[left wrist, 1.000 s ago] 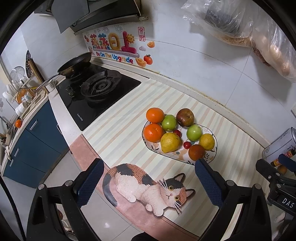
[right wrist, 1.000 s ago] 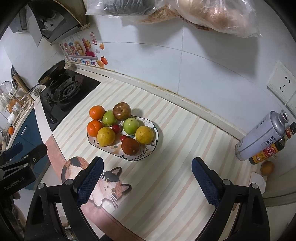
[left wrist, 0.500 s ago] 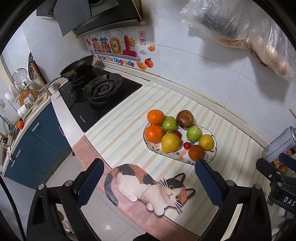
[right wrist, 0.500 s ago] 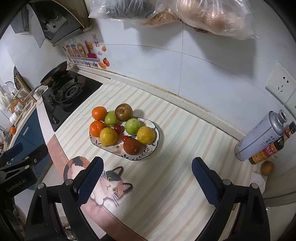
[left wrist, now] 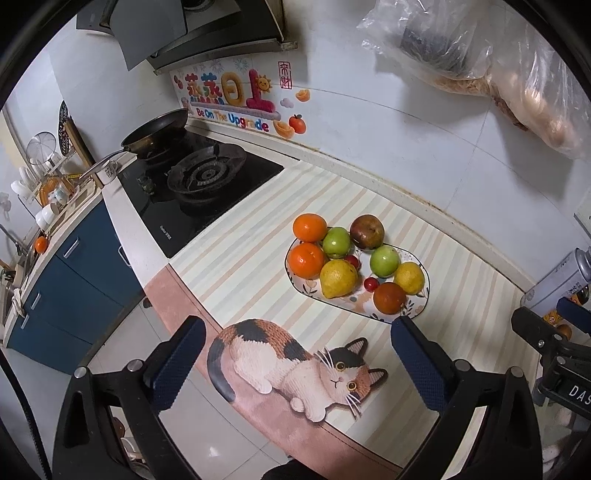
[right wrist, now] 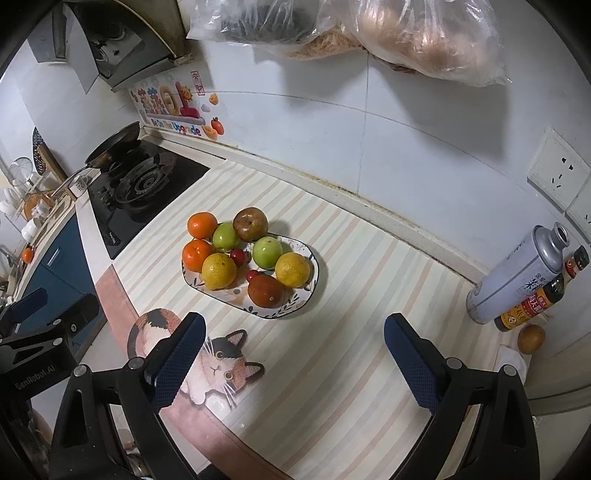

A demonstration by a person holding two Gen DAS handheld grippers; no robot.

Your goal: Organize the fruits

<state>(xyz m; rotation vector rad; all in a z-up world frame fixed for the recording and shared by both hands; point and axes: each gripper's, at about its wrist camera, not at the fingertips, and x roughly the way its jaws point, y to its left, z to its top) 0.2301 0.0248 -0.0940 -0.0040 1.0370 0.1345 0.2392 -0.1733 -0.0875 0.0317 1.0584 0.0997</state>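
Observation:
A patterned oval plate [left wrist: 421, 308] [right wrist: 295, 312] on the striped mat holds several fruits: two oranges [left wrist: 309, 227] [right wrist: 202, 225], two green apples [left wrist: 385, 261] [right wrist: 267, 252], two yellow lemons [left wrist: 338, 278] [right wrist: 218, 271], a brown apple [left wrist: 366, 231] [right wrist: 252, 224], a dark red fruit [left wrist: 389, 297] [right wrist: 265, 291] and small red cherries [left wrist: 370, 283]. My left gripper [left wrist: 297, 360] is open and empty, above the cat picture in front of the plate. My right gripper [right wrist: 293, 356] is open and empty, in front of the plate's right end.
A gas hob [left wrist: 201, 181] with a frying pan [left wrist: 157, 129] lies to the left. A metal can [right wrist: 517, 278], a sauce bottle [right wrist: 535, 301] and a small brown fruit [right wrist: 531, 338] stand at the right. Plastic bags [right wrist: 406, 33] hang on the wall above.
Both grippers have drifted slightly towards the left and back; the plate and fruits sit a little further right in both views. Nothing was gripped.

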